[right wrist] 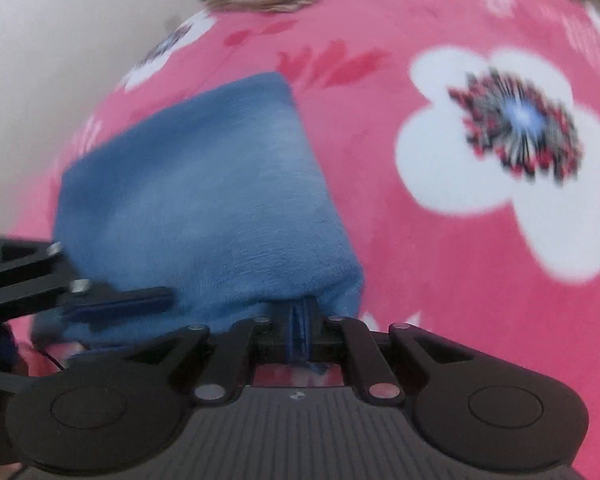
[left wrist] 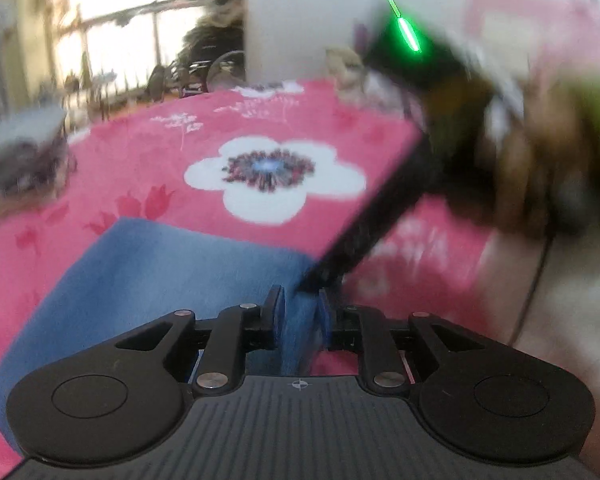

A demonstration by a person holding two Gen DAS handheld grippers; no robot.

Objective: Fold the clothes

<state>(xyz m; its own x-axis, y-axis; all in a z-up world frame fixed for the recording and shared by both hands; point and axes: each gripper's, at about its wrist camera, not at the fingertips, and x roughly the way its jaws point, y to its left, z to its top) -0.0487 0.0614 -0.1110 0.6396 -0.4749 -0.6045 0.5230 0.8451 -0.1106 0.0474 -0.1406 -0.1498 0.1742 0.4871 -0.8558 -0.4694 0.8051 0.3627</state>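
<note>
Blue cloth (right wrist: 204, 208) folded on the pink flowered blanket (right wrist: 440, 280)

It is a soft, fuzzy blue fabric, folded into a rough rectangle and lying flat on the blanket, just beside the blanket's big white flower (right wrist: 500, 152). Its far corner is squared off; its near edge is bunched and lifted off the blanket into a rounded roll. From the other side the same cloth (left wrist: 160, 280) spreads smooth, its far edge running straight just below the flower.

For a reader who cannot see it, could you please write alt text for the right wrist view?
The right tongs pinch the near edge of a folded blue cloth on a pink flowered blanket. The left tongs reach in beside them.
</note>
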